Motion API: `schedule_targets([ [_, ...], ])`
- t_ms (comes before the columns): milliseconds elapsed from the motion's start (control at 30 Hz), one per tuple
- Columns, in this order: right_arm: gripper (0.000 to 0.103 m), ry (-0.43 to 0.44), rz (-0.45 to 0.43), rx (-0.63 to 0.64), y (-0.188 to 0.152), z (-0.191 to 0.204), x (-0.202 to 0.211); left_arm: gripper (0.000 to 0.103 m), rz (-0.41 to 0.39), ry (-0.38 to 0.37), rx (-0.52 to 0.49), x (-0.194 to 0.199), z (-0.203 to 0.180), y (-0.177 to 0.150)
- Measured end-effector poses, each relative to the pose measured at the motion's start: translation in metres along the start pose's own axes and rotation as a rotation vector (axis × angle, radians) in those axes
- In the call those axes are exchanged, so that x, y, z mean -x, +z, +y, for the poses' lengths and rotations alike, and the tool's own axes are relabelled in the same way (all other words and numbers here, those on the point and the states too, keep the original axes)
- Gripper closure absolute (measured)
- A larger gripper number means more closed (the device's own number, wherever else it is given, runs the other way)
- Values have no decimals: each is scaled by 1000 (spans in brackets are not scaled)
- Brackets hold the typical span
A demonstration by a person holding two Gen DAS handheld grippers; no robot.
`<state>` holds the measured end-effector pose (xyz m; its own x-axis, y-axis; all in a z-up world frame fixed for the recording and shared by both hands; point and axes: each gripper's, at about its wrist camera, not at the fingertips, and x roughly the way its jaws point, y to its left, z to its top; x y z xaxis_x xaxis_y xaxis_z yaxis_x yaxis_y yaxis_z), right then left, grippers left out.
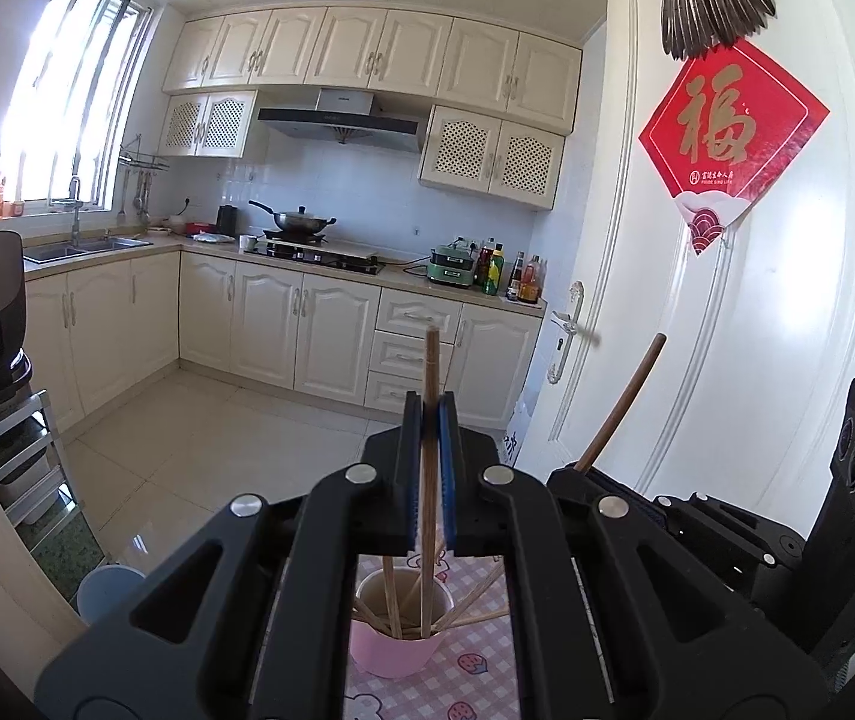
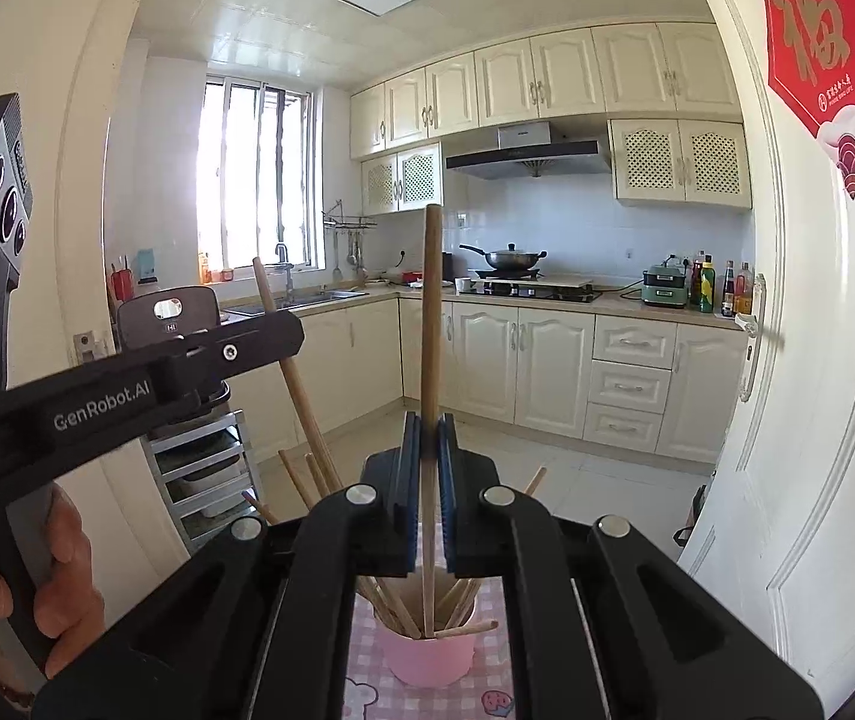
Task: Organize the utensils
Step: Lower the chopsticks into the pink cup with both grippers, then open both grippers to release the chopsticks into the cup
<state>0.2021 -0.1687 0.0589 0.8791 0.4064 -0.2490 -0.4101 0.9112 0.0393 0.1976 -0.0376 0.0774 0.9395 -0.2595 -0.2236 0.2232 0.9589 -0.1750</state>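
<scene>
A pink cup with several wooden chopsticks leaning in it stands on a pink checked tablecloth below both grippers. My left gripper is shut on one upright chopstick, whose lower end reaches into the cup. In the right wrist view my right gripper is shut on another upright chopstick, its lower end also inside the pink cup. The right gripper shows beside the left one. A hand holds the left gripper.
A white door with a red poster and a handle stands close on the right. A metal rack with a dark cooker is at the left, with a blue bin on the floor. Kitchen cabinets lie beyond.
</scene>
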Motion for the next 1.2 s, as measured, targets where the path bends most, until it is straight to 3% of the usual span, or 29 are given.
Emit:
schedule_targets([
  [167,99,9,24,-12,-7,-2,-7,97,2,-13,-24,-6,-5,-10],
  [633,99,18,105,-2,-33,5,-13,97,112,16,-73,-20,1,-55],
  [967,98,-12,160,45,-46,10,-23,97,180,34,-74,-31,7,-72],
  [1200,98,-16,227,40,-63,9,-38,96,179,45,-92,-30,7,-73],
])
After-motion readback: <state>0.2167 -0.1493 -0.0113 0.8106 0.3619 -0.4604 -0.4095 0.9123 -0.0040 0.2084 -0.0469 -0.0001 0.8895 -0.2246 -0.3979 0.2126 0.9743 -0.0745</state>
